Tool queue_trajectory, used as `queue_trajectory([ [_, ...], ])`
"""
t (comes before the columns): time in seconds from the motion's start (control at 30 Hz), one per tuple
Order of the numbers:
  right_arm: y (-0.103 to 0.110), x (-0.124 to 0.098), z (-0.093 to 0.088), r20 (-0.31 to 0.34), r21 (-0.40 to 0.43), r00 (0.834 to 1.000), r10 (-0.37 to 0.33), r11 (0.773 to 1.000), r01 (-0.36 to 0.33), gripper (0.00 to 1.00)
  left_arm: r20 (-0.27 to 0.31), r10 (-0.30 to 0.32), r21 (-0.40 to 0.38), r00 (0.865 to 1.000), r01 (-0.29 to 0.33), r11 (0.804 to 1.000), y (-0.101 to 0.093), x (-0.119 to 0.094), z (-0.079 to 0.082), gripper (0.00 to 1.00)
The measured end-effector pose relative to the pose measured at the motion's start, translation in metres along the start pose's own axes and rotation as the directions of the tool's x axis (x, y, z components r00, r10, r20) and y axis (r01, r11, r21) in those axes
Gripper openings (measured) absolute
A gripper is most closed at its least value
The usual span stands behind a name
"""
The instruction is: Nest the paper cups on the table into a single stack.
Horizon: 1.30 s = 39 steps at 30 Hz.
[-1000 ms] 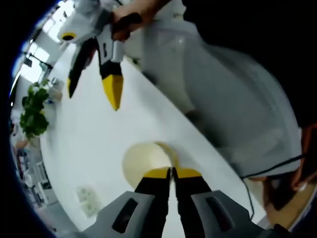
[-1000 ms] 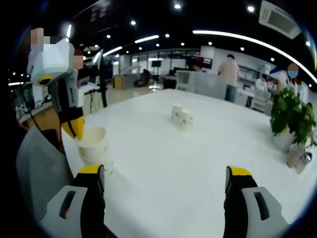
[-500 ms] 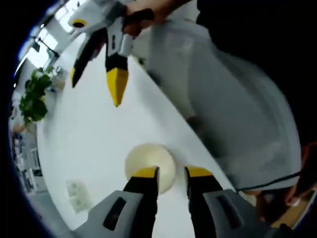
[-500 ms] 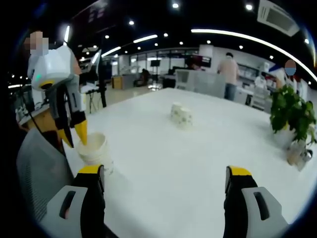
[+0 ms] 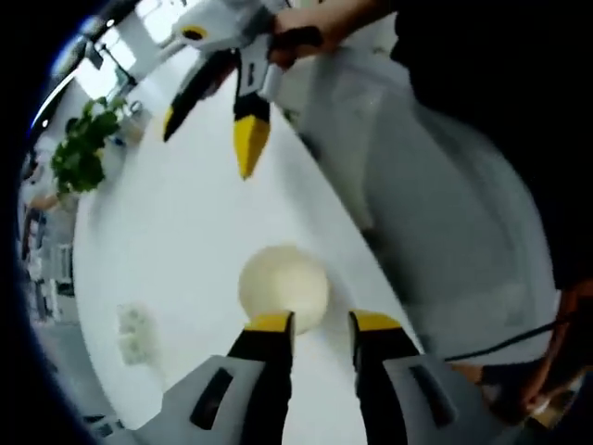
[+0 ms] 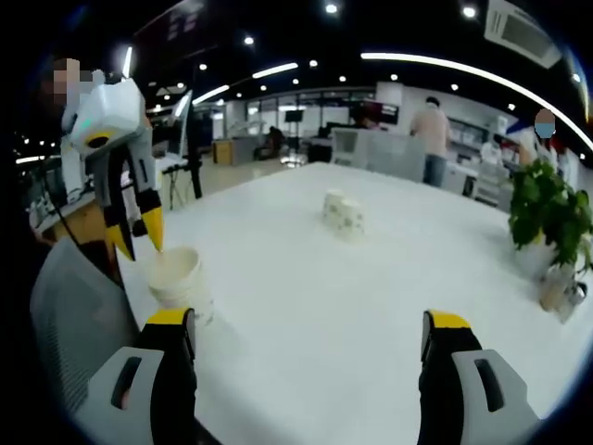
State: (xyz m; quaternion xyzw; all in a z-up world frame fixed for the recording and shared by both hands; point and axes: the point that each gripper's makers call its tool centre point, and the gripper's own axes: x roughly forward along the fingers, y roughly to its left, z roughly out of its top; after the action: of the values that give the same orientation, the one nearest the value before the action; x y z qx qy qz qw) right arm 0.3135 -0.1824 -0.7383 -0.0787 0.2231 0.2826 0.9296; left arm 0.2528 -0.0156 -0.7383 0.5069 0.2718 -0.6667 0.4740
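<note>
**Stack of cups stands free below the left gripper, near the table's edge**

In the left gripper view, the left gripper (image 5: 320,323) has its yellow-tipped jaws narrowly parted with nothing between them. Just above the tips, at centre frame, sits the round cream-white paper cup stack (image 5: 283,287), seen from over its open mouth; the tips are near its rim, but whether they touch it cannot be told. The stack stands on the large white table (image 5: 176,222), close to the edge that runs diagonally down the right of the frame. At lower left, two small patterned paper cups (image 5: 135,334) stand together, well apart from the stack.

The right gripper (image 5: 215,111) comes in from the top of that view, held by a hand (image 5: 310,19).

In the right gripper view, the right gripper's (image 6: 308,326) own jaws are spread wide over bare tabletop at the bottom of the frame, empty. At centre left the left gripper (image 6: 135,243) hangs with its tips just above the stack's (image 6: 179,280) rim. The two patterned cups (image 6: 342,214) stand mid-table at upper centre. A green leafy potted plant (image 6: 547,218) is at the right edge.
</note>
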Motion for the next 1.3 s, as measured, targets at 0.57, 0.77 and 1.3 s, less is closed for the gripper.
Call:
queue_trajectory([
  [0.57,0.005,0.001,0.0,-0.01,-0.008,1.0,0.028,1.0,-0.028,1.0,0.251,0.378,-0.56,0.891,-0.185,0.807,0.026,-0.035,0.001,0.34],
  [0.77,0.007,0.001,0.003,-0.003,-0.01,0.999,0.036,0.999,-0.036,1.0,0.239,0.479,-0.654,0.845,-0.224,0.722,0.035,-0.051,-0.012,0.44],
  [1.3,0.002,-0.004,0.01,-0.015,-0.07,0.998,0.061,0.996,-0.062,1.0,0.231,0.679,-0.817,0.697,-0.239,0.524,0.038,-0.076,-0.023,0.64],
])
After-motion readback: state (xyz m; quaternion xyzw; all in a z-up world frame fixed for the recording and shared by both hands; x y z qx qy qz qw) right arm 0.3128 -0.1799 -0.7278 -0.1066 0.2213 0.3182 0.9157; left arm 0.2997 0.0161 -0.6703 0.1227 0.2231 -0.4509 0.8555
